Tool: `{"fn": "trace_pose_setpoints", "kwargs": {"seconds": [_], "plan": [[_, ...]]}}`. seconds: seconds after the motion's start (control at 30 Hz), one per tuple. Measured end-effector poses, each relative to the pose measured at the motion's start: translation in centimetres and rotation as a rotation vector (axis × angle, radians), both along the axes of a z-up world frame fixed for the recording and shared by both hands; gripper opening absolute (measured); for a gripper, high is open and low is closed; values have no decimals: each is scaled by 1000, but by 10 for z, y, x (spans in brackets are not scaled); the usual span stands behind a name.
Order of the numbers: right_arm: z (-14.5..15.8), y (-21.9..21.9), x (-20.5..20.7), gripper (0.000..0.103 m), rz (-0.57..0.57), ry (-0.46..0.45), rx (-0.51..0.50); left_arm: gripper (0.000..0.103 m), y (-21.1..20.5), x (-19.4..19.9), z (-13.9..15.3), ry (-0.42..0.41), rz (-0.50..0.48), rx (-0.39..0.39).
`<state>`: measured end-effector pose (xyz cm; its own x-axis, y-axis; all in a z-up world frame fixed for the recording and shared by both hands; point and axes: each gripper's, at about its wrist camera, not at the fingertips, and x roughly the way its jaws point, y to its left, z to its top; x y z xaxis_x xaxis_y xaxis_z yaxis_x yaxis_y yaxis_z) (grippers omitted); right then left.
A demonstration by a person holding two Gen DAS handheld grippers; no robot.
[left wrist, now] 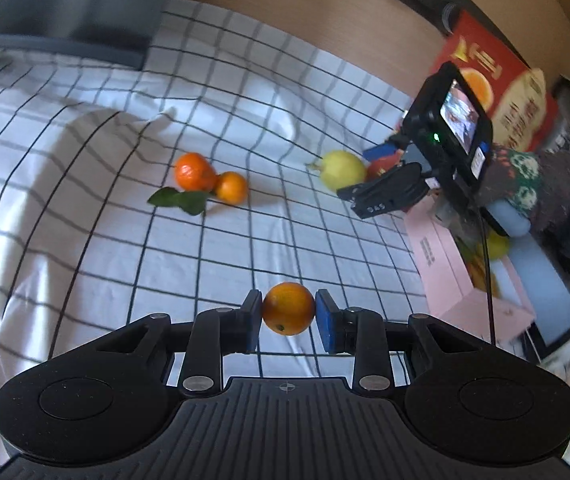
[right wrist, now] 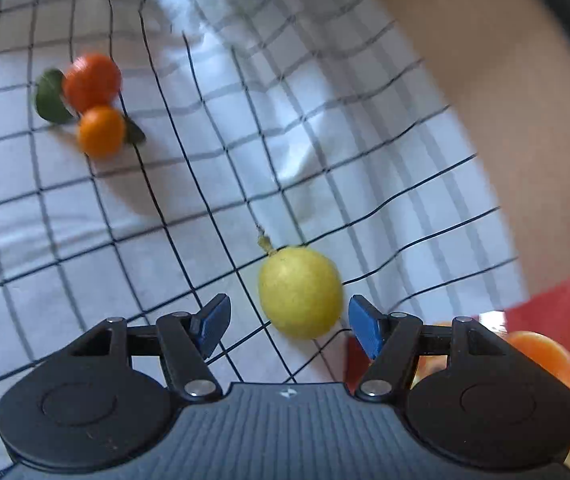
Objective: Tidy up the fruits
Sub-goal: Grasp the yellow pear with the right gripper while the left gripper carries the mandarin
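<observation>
My left gripper [left wrist: 288, 316] clamps a small orange [left wrist: 288, 309]; my right gripper [right wrist: 289, 326], agape, must centre on the pear [right wrist: 300, 291] before squeezing gently.

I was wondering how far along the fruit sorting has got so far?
Some fruit already seems to lie in the pink box. In hand: the left gripper clamps a small orange, and the open right gripper flanks the yellow pear. Left: two leafy mandarins on the checked cloth.
</observation>
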<state>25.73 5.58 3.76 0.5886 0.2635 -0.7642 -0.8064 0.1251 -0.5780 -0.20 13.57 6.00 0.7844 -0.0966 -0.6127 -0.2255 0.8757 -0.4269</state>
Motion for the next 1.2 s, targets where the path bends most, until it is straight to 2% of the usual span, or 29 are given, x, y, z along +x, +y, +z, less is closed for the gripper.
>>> {"fn": "trace_pose_setpoints", "kwargs": {"seconds": [0.07,0.27,0.5,0.57,0.7,0.83,0.93,1.1,1.2], "plan": [[-1,5,19,67,-5,58,-11,33,2,2,-1,12,34,-5],[-3,24,61,70,-22,133,-32,33,-1,12,-4,51,118,9],[-4,21,74,64,-114,175,0,33,-15,18,1,62,102,27],[1,12,71,64,-146,225,28,33,-19,18,1,64,89,30],[23,-17,48,64,-211,353,144,33,-24,18,-2,71,60,21],[48,-54,4,64,-258,513,298,33,-30,15,-11,98,14,6],[61,-76,-36,64,-263,581,384,33,-33,11,-17,122,-38,6],[72,-125,-92,64,-334,631,494,33,-43,9,-23,153,-150,20],[65,-154,-113,64,-407,624,535,33,-52,16,-23,161,-234,20]]}}
